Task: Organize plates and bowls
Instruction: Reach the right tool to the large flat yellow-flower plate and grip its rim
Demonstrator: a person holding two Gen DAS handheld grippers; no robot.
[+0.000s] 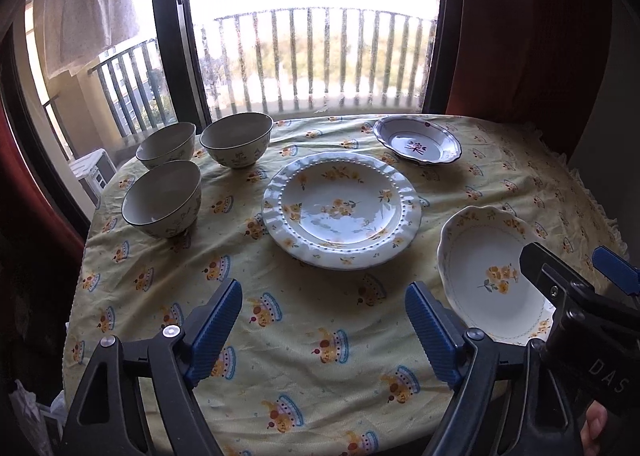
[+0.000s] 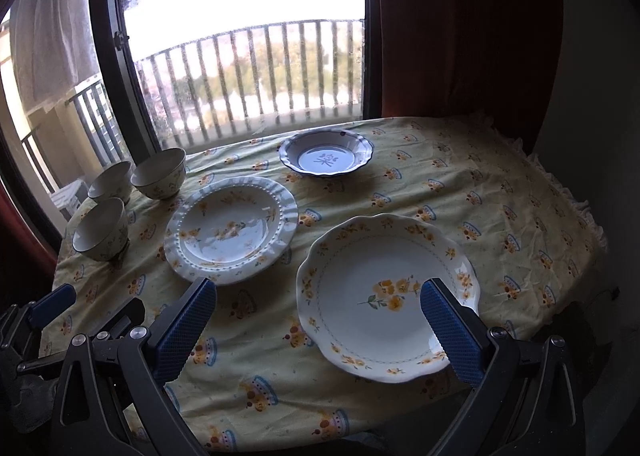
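Note:
Three matching floral bowls stand at the table's far left: one near (image 1: 162,197), one far left (image 1: 166,144), one beside it (image 1: 237,139). A ribbed yellow-flower plate (image 1: 342,209) lies in the middle. A blue-rimmed dish (image 1: 417,139) lies at the back. A scalloped yellow-flower plate (image 1: 486,276) lies at the front right, also in the right wrist view (image 2: 386,296). My left gripper (image 1: 324,332) is open above bare cloth. My right gripper (image 2: 318,330) is open, hovering over the scalloped plate's near left edge.
The round table has a yellow printed cloth (image 1: 304,356) with a frilled edge at the right. A window with a balcony railing (image 1: 316,59) is behind it. Dark red curtains (image 2: 460,27) hang at the right.

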